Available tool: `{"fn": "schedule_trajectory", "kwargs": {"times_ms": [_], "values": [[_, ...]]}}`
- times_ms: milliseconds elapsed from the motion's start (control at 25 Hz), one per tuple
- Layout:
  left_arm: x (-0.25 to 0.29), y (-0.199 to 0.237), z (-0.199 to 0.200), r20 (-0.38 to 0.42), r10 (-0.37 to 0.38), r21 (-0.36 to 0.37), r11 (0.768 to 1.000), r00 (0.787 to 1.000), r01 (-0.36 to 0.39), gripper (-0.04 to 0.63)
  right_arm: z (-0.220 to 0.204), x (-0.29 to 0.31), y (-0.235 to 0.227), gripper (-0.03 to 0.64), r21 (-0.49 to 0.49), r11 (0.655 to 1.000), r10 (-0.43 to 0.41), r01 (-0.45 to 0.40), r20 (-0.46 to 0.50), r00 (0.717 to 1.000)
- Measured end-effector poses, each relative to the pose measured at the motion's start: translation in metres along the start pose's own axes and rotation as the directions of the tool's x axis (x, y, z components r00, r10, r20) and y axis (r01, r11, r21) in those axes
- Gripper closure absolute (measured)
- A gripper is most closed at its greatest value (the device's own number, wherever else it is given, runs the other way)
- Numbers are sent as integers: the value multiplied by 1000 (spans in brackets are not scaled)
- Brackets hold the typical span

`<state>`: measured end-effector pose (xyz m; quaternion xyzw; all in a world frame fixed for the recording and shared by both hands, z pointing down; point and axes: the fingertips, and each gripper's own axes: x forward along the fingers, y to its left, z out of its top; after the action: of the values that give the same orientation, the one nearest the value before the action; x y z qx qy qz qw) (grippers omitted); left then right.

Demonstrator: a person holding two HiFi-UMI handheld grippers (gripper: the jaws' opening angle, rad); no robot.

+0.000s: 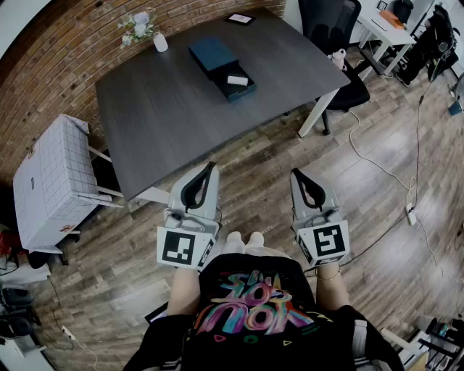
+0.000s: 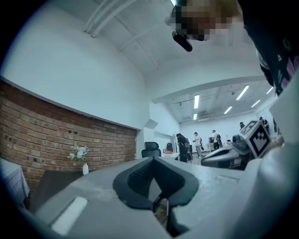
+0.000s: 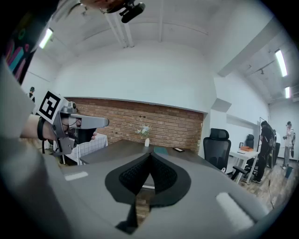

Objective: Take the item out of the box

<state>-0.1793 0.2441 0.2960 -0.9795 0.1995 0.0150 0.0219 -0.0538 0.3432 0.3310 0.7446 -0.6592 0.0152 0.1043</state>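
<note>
A dark blue box (image 1: 236, 83) lies open on the far part of the dark grey table (image 1: 167, 116), with a small white item (image 1: 237, 80) inside it. Its lid (image 1: 212, 53) rests just behind it. Both grippers hang over the wood floor close to my body, well short of the table edge. My left gripper (image 1: 212, 167) is shut with nothing in it, its pads meeting in the left gripper view (image 2: 152, 160). My right gripper (image 1: 296, 174) is shut and empty too (image 3: 150, 155). In the right gripper view the box (image 3: 160, 150) shows as a teal patch far ahead.
A white vase with flowers (image 1: 159, 42) and a black tablet (image 1: 240, 19) sit at the table's far edge. A black office chair (image 1: 341, 43) stands at the right end, a white checked stool (image 1: 51, 177) at the left. Cables (image 1: 377, 163) trail over the floor on the right.
</note>
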Motion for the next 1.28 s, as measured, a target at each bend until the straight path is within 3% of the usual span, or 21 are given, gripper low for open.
{"fn": "schedule_trajectory", "kwargs": {"times_ms": [680,1000,1280], "values": [[12,-16,-10,-23,71,6,997,997,-71,598,-14,-6,-34,618,20,999,25,-25,17,1000],[26,3,-28,-49,86,12,996,995,-86,598,-26,21,-39,619,30,999,40,-40,3,999],[77,46,-32,-34,77,6,997,996,-77,598,-27,73,-63,619,31,999,15,-15,-13,1000]]}}
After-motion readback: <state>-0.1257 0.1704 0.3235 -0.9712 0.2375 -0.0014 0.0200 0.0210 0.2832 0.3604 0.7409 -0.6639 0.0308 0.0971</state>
